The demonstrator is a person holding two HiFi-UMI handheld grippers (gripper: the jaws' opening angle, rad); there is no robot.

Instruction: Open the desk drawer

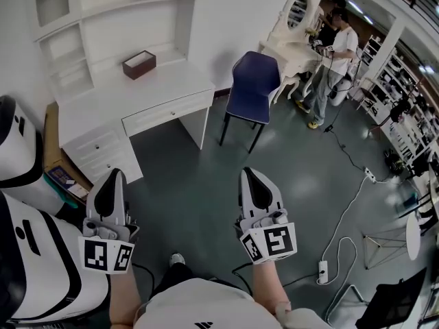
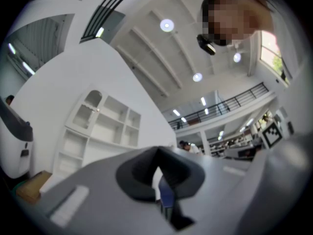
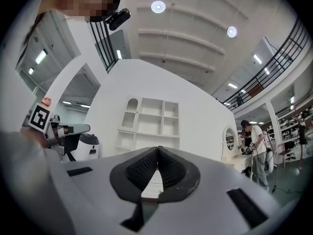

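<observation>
Fingers [image 3: 139, 171] clenched tip to tip on the right gripper [image 1: 252, 175], nothing between; left gripper [image 1: 112, 180] the same. White desk [image 1: 137, 91] well ahead of both. Blue chair [image 1: 252, 88] off its right end. Desk drawer [image 1: 166, 112] closed flush under the front edge. Brown box [image 1: 139, 64] near the back edge.

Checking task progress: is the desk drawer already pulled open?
No: in the head view the desk drawer sits flush under the white desk top, fully closed.
</observation>
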